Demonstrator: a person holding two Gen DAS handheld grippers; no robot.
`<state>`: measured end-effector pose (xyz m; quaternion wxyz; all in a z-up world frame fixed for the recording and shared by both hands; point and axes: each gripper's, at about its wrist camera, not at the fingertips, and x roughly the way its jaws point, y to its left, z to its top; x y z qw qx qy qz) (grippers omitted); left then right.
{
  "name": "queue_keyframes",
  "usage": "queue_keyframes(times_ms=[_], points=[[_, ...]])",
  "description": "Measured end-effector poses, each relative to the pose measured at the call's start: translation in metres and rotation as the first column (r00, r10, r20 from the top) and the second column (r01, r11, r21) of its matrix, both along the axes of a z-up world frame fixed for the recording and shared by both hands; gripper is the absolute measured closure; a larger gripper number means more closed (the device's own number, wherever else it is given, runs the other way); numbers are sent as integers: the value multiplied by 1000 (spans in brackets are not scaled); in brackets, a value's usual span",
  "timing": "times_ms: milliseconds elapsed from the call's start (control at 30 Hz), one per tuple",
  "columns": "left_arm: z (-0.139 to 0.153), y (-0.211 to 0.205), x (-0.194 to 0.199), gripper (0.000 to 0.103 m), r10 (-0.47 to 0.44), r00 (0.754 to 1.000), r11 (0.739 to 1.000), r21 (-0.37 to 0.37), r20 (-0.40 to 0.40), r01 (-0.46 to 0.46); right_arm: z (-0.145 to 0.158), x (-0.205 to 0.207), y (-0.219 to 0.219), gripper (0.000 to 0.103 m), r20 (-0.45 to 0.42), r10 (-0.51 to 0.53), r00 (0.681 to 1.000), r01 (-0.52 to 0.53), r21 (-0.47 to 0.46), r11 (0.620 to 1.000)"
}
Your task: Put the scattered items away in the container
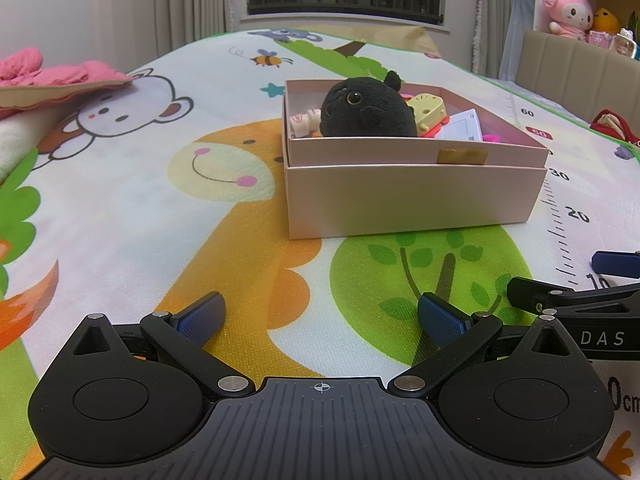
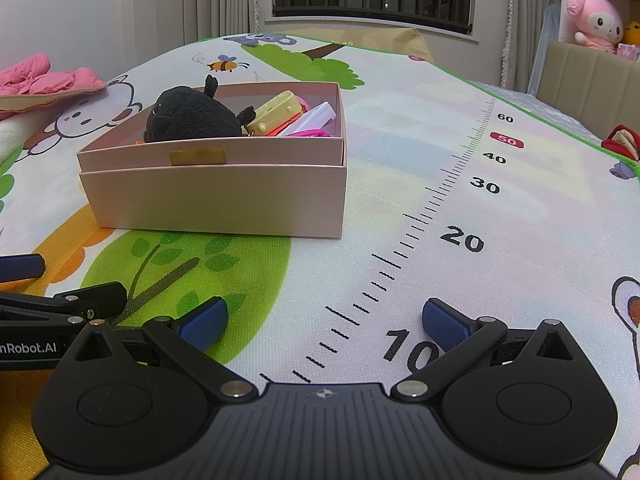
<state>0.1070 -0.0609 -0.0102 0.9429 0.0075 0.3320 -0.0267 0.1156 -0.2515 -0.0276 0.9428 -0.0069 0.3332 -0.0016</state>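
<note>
Both grippers, left (image 1: 320,316) and right (image 2: 325,320), spread wide, empty, near pink box (image 1: 416,204). One black plush (image 1: 366,110), one yellow toy (image 1: 430,111) inside; other pieces half hidden.

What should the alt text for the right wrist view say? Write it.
A pink box on a cartoon play mat holds a black plush toy, a yellow toy and other small items. The right gripper hangs open and empty in front.

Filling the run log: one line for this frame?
left gripper open, empty | right gripper open, empty | black plush in pink box
</note>
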Motion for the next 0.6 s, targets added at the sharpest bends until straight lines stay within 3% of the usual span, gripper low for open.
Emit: queue_keyframes(times_ms=[167, 300, 600], points=[[1, -1, -1, 0, -1, 1000, 1000, 1, -1, 1, 0, 0, 0, 0, 0, 0, 1000, 0, 0, 1000], [4, 6, -1, 0, -4, 999, 999, -48, -39, 2, 0, 0, 0, 0, 0, 0, 1000, 0, 0, 1000], [4, 4, -4, 0, -10, 998, 1000, -15, -64, 9, 0, -1, 0, 0, 0, 0, 1000, 0, 0, 1000]])
